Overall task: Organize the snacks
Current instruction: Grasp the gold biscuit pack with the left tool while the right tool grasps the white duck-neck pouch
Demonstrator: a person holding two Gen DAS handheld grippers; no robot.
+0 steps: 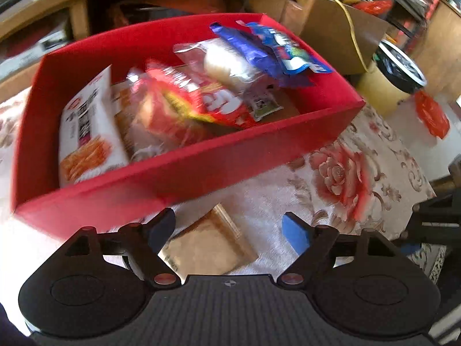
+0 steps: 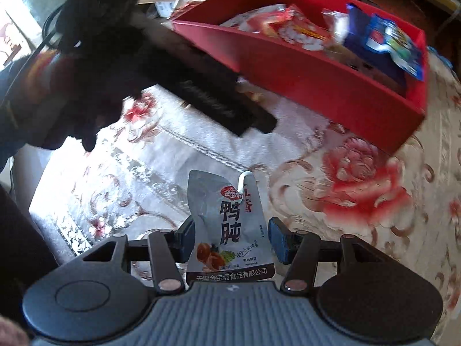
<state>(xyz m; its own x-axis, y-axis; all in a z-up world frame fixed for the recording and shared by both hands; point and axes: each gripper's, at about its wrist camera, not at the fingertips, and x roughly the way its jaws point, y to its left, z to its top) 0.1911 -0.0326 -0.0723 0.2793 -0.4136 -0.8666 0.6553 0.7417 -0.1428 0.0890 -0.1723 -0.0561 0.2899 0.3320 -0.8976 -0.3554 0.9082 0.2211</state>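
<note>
A red box [image 1: 201,167] on the floral tablecloth holds several snacks: a white-and-orange bag [image 1: 86,127], a red bag [image 1: 196,98], a clear-wrapped white cake [image 1: 227,63] and blue packets [image 1: 273,49]. Just in front of the box, my left gripper [image 1: 229,227] is open over a flat tan packet [image 1: 207,245] that lies on the cloth between its fingers, untouched. My right gripper [image 2: 232,238] is shut on a silver pouch [image 2: 227,225] with Chinese print, held upright above the cloth. The red box [image 2: 317,86] sits ahead and to the right of it.
The left gripper and a dark gloved hand [image 2: 95,57] fill the upper left of the right wrist view. A yellow tub with a black lid [image 1: 397,72], a cardboard box [image 1: 331,28] and a red plastic bag [image 1: 432,115] stand beyond the table edge.
</note>
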